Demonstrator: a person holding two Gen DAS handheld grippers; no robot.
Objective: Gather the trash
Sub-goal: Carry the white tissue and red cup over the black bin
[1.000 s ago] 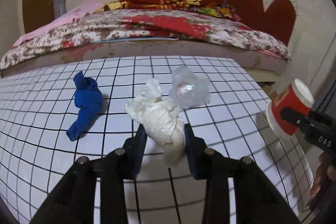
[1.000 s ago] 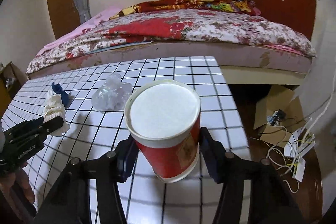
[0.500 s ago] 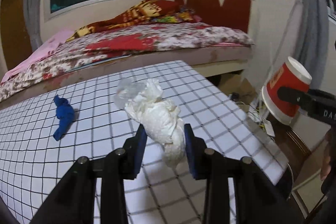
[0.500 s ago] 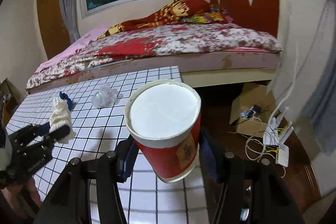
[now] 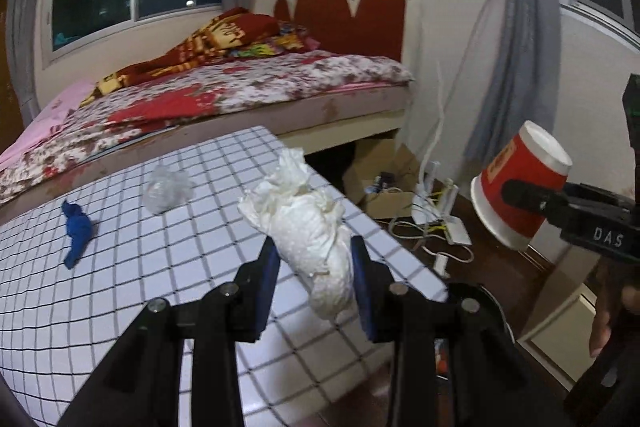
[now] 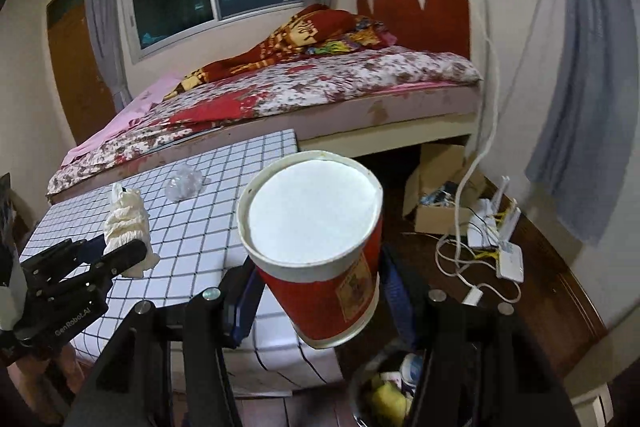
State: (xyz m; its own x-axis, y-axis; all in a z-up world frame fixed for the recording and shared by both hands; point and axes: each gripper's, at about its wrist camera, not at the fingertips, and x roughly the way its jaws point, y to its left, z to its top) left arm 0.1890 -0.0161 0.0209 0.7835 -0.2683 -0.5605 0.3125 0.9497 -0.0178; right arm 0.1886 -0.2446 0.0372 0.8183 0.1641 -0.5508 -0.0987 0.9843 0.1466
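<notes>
between the left gripper's [image 5: 314,267] pads sits a pinched white tissue wad [image 5: 308,223]; the right gripper [image 6: 316,291] clamps a tilted red paper cup [image 6: 320,247] above a bin [image 6: 384,391].

White grid-checked table [image 5: 132,267] carries two loose bits: a crumpled clear plastic wrapper [image 5: 166,187] near the far edge, toward the far right corner, and a blue scrap [image 5: 78,229] lying well apart, further along toward the left side.

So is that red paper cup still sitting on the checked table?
No, the red cup is held up between the right gripper fingers, past the edge of the checked table.
</notes>
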